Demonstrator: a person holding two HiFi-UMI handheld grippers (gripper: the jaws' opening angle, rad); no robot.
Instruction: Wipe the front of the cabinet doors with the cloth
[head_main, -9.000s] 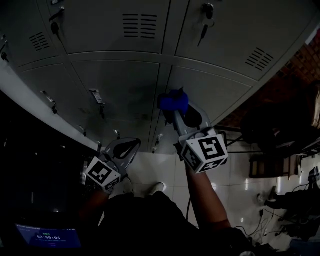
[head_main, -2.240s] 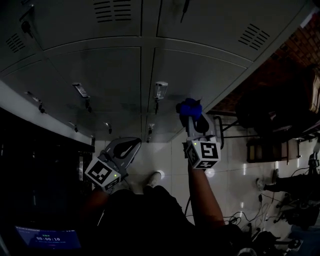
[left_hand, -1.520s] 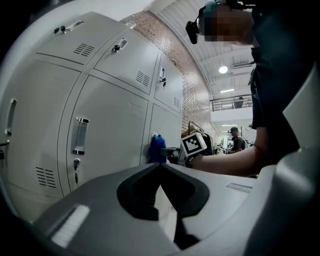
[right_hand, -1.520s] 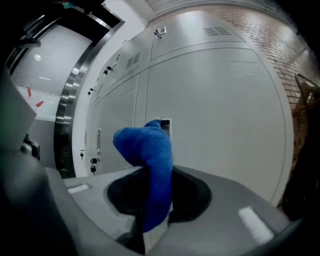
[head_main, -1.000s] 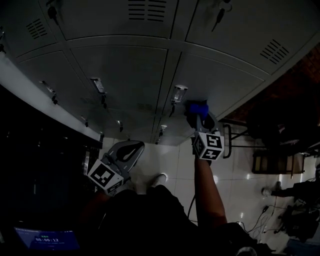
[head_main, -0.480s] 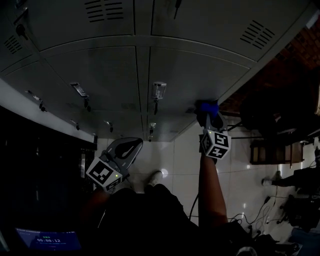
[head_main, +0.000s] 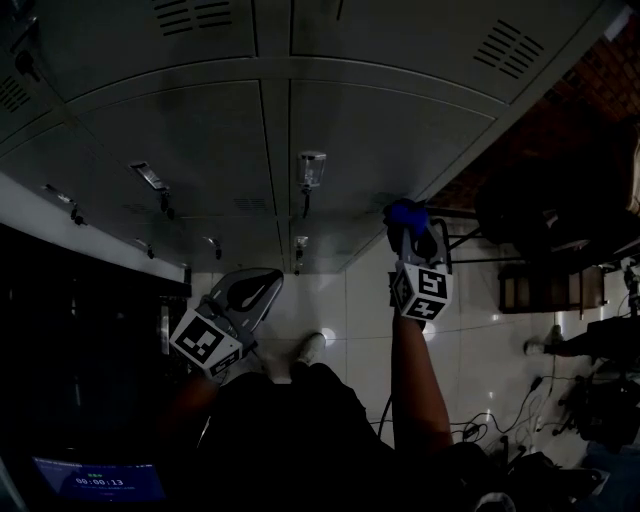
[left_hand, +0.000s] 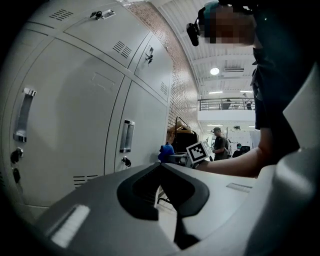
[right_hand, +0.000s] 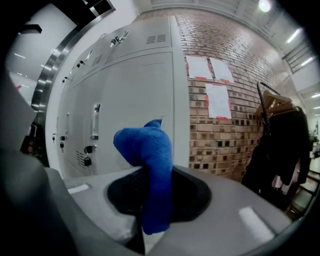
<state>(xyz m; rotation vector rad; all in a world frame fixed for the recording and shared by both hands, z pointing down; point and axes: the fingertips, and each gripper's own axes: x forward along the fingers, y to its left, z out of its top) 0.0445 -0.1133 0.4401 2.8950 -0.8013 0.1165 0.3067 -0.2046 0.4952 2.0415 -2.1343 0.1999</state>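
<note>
Grey metal cabinet doors (head_main: 340, 140) fill the top of the head view. My right gripper (head_main: 408, 222) is shut on a blue cloth (head_main: 404, 211), held at the lower right corner of the rightmost lower door. In the right gripper view the cloth (right_hand: 150, 160) sticks up out of the jaws, beside that door (right_hand: 135, 100). Whether it touches the door I cannot tell. My left gripper (head_main: 256, 287) hangs lower and to the left, away from the doors. Its jaws are shut with nothing in them (left_hand: 161, 165).
Handles (head_main: 311, 168) and small padlocks (right_hand: 87, 161) stick out from the doors. A brick wall (right_hand: 225, 100) adjoins the cabinet on the right, with a rack of dark clothes (right_hand: 280, 150). Cables (head_main: 560, 400) lie on the tiled floor (head_main: 350, 300). People stand far off (left_hand: 218, 142).
My right gripper has carried the cloth from the middle of the lower doors to the right-hand door's lower right corner. The left gripper has hardly moved.
</note>
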